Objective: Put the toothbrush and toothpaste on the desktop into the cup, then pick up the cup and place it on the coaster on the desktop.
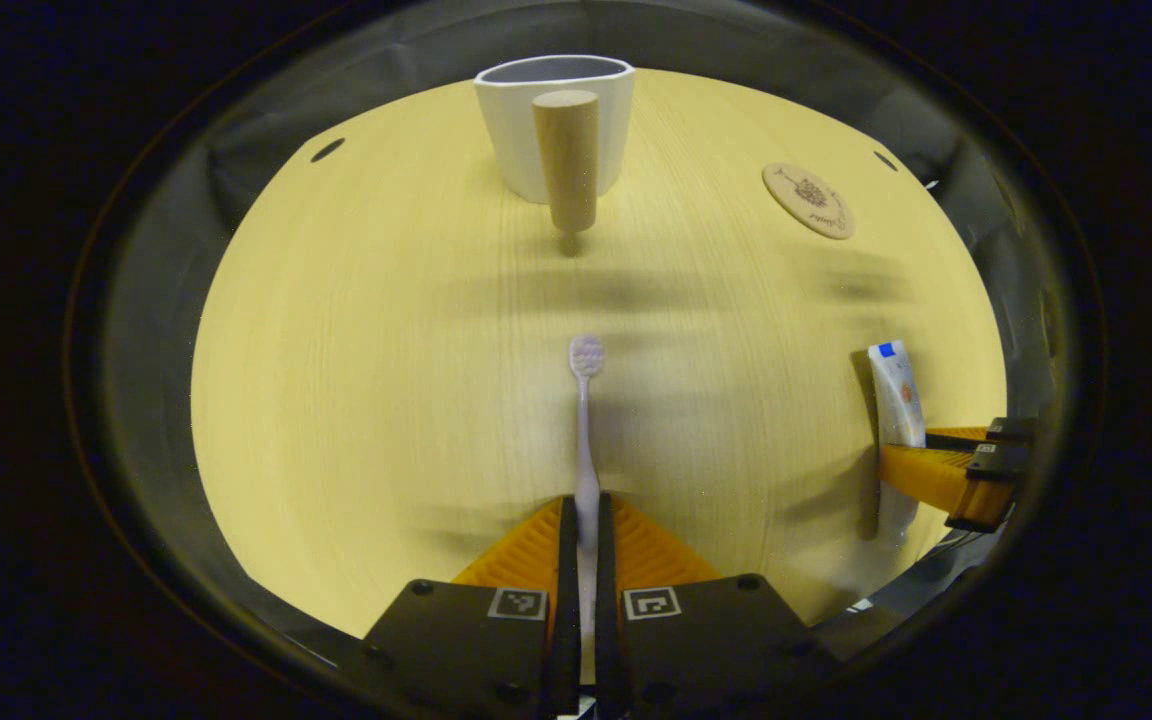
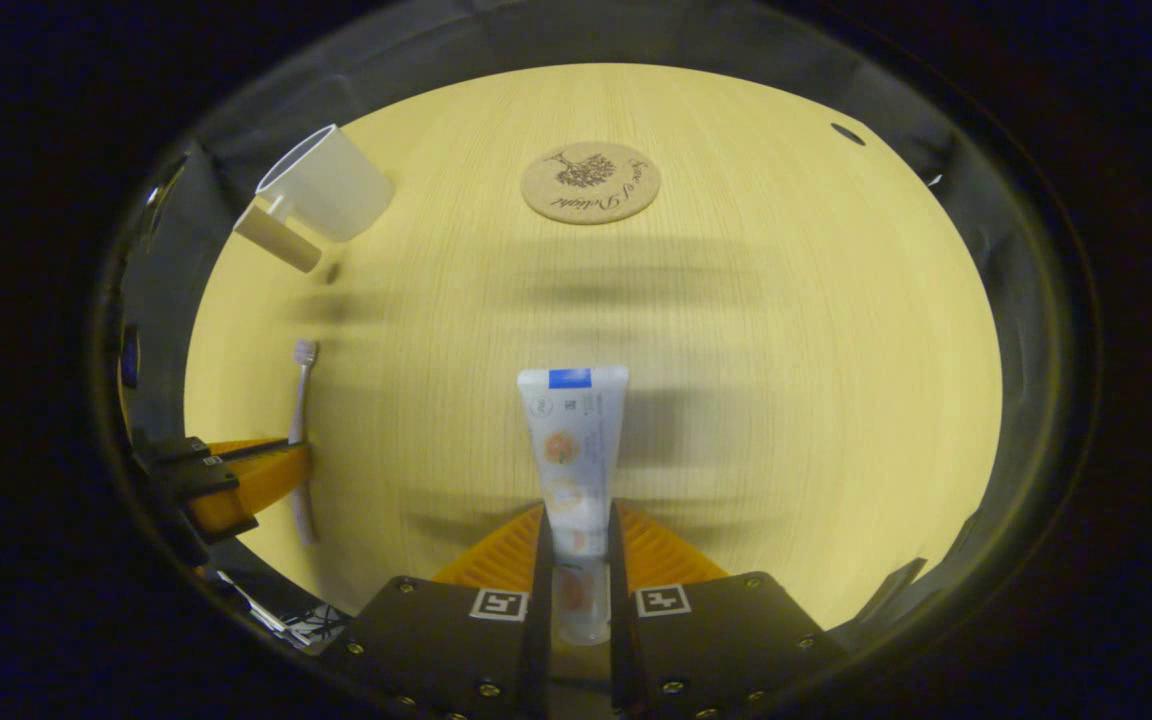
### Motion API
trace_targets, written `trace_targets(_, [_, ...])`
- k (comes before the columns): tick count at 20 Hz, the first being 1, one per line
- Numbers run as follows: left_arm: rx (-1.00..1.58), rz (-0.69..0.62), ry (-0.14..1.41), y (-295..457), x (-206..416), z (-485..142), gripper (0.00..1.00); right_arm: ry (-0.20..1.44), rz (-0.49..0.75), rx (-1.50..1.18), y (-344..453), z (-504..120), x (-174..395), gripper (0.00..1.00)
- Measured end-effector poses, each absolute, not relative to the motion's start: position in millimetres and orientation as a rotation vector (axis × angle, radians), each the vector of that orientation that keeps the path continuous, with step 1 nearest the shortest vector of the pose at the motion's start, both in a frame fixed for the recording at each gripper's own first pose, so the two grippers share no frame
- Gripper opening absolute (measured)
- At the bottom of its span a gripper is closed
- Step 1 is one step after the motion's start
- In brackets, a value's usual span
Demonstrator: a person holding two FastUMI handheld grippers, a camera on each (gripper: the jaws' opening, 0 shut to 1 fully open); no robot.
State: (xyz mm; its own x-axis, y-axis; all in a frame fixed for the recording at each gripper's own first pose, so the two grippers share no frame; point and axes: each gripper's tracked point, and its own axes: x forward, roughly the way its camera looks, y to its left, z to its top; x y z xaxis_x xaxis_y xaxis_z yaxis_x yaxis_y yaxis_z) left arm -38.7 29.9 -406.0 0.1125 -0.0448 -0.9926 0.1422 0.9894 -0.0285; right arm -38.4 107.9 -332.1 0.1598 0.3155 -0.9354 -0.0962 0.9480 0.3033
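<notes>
A pale lilac toothbrush (image 1: 585,430) points away from me with its bristle head far, and my left gripper (image 1: 584,520) is shut on its handle. My right gripper (image 2: 576,530) is shut on a white toothpaste tube (image 2: 573,440), its blue-striped end pointing away. A white cup (image 1: 556,120) with a wooden peg handle (image 1: 568,158) stands at the far side of the table. The round cork coaster (image 2: 590,182) lies flat to the cup's right. In the left gripper view the right gripper (image 1: 956,465) holds the toothpaste tube (image 1: 896,400); in the right gripper view the left gripper (image 2: 236,480) holds the toothbrush (image 2: 302,420).
The pale wooden tabletop (image 2: 786,350) spreads between the grippers and the cup (image 2: 321,185). Small dark holes (image 1: 327,150) mark its far corners. The coaster (image 1: 808,200) has bare wood all around it. Dark cloth walls close in past the table's edges.
</notes>
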Motion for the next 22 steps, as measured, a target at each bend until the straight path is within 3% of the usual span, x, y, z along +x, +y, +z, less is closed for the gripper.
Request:
trace_targets(19, [0.079,-0.069,1.162,52.6,-5.1,-360.3,0.14,1.059,0.346,0.234,121.6,-281.6,11.2,0.24])
trace_targets(20, [0.082,-0.062,1.143,53.6,-1.3,-356.4,0.13,1.041,0.348,0.242,123.6,-277.5,15.4,0.27])
trace_targets(22, [0.076,-0.052,1.094,55.2,9.1,-349.5,0.14,0.999,0.356,0.264,127.1,-267.2,24.9,0.24])
